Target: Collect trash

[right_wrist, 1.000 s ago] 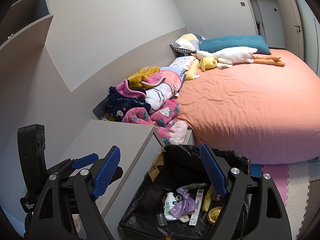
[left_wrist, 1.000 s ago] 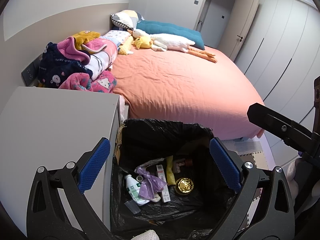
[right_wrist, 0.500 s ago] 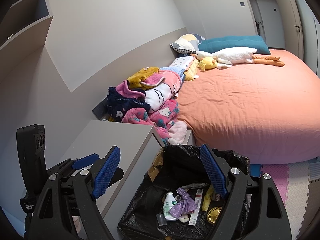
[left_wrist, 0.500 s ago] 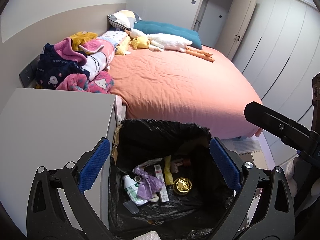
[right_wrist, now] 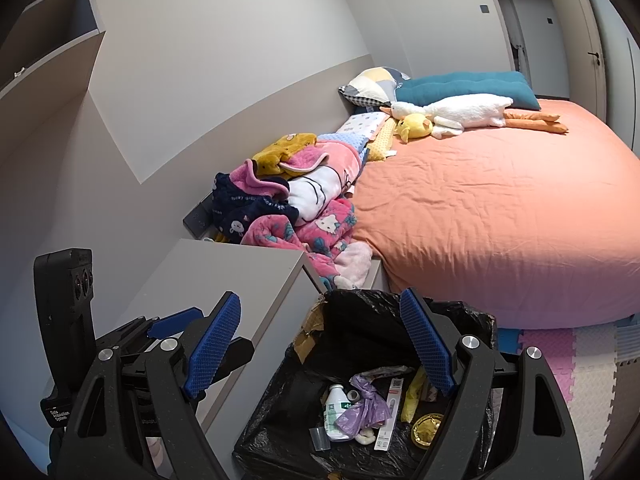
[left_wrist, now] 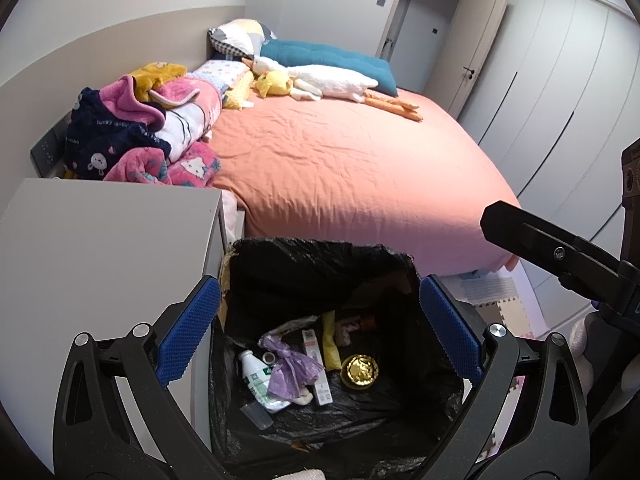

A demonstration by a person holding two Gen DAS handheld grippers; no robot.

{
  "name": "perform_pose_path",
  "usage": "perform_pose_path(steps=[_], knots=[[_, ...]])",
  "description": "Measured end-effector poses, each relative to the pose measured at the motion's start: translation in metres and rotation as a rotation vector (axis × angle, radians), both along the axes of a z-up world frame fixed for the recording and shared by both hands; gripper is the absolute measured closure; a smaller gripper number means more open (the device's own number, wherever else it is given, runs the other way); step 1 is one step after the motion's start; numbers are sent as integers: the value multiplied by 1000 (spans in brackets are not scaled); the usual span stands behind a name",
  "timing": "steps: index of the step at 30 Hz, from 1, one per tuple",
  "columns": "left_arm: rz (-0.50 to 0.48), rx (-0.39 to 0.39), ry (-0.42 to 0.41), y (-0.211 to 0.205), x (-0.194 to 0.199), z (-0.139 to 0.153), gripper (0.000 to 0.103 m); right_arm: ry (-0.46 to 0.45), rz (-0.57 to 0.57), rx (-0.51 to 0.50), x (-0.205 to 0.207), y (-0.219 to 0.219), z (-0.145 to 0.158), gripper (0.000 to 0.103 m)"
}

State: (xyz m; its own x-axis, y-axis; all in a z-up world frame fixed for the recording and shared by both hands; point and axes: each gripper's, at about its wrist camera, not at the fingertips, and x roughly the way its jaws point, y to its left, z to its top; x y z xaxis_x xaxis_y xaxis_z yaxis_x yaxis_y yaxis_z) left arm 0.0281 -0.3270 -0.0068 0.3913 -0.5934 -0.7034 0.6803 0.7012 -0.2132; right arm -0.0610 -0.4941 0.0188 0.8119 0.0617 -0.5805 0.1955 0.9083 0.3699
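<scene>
A bin lined with a black bag point(left_wrist: 320, 264) point(right_wrist: 360, 312) stands on the floor between a grey nightstand and the bed. In it lie a white bottle point(left_wrist: 256, 380) point(right_wrist: 334, 404), a crumpled purple bag point(left_wrist: 292, 368) point(right_wrist: 364, 404), a white tube box point(left_wrist: 318, 364) point(right_wrist: 390, 412), a yellow wrapper point(left_wrist: 330, 340) and a gold round lid point(left_wrist: 360, 370) point(right_wrist: 428, 426). My left gripper point(left_wrist: 320, 332) is open and empty above the bin. My right gripper point(right_wrist: 320, 344) is open and empty, above the bin's left rim.
The grey nightstand point(left_wrist: 100, 248) point(right_wrist: 224, 276) stands left of the bin. The bed with an orange sheet point(left_wrist: 352, 168) point(right_wrist: 500, 208) carries piled blankets point(left_wrist: 140, 136), pillows and plush toys point(left_wrist: 320, 80). Foam floor mats point(right_wrist: 568, 356) lie to the right. Wardrobe doors point(left_wrist: 560, 80) line the right wall.
The left gripper's view has shifted slightly to the right; the bed and nightstand sit a little more to the left. Both grippers stay open and empty. The right view is unchanged.
</scene>
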Motion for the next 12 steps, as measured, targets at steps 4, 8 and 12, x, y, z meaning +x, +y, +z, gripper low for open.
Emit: perform_pose_path(steps=[4, 8, 12], knots=[[4, 0, -9, -1, 0, -1, 7, 1, -1, 0, -1, -1, -1, 21], [0, 1, 7, -1, 2, -3, 7, 2, 0, 1, 0, -1, -1, 21], [-7, 5, 9, -1, 1, -4, 7, 3, -1, 1, -2, -3, -1, 21]])
